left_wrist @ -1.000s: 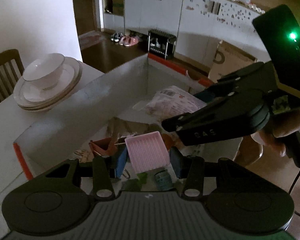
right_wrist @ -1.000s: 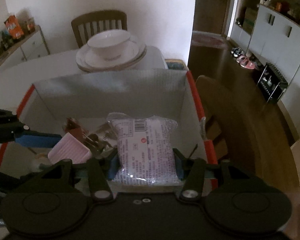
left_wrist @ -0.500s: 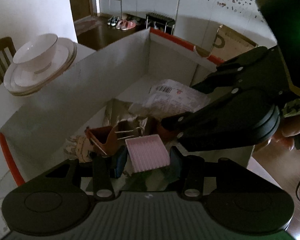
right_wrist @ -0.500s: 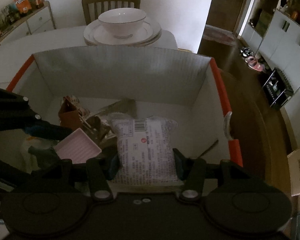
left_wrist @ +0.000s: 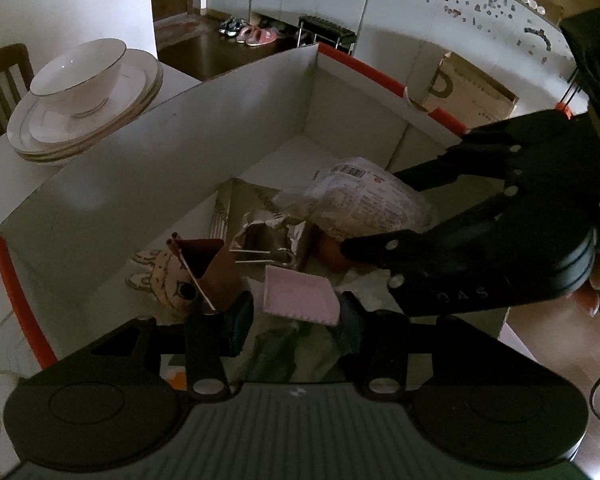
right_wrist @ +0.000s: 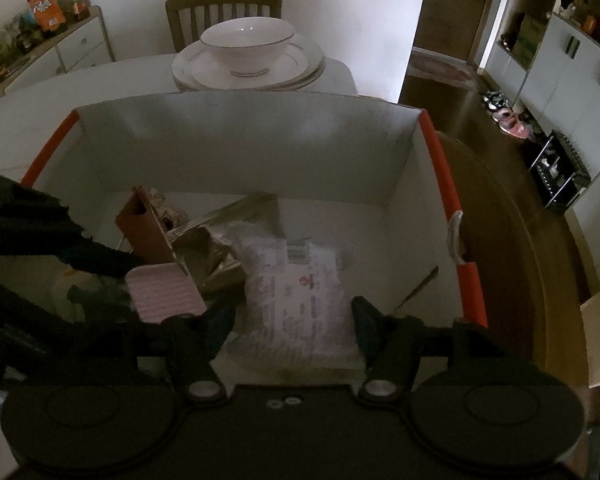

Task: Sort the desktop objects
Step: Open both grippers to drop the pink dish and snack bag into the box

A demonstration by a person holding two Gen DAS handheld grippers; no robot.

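Note:
A white cardboard box with orange edges (left_wrist: pixel 148 168) (right_wrist: pixel 260 136) stands on the table. Both grippers reach down into it. My left gripper (left_wrist: pixel 296 312) is open; a pink ridged pad (left_wrist: pixel 300 296) (right_wrist: pixel 164 292) lies between its fingers, loose. My right gripper (right_wrist: pixel 294 320) is open around a white printed snack packet (right_wrist: pixel 300 292) (left_wrist: pixel 364 200), which rests in the box. The right gripper also shows in the left wrist view (left_wrist: pixel 480 232).
In the box lie a brown paper carton (left_wrist: pixel 212 268) (right_wrist: pixel 148 224), a silver foil bag (left_wrist: pixel 260 232), a binder clip and a cartoon sticker (left_wrist: pixel 160 276). A bowl on stacked plates (right_wrist: pixel 248 56) stands behind the box, with a chair (right_wrist: pixel 224 4) beyond.
Both grippers have lowered into the box. The right gripper has opened and the snack packet has dropped to the box floor. The left gripper has opened off the pink pad.

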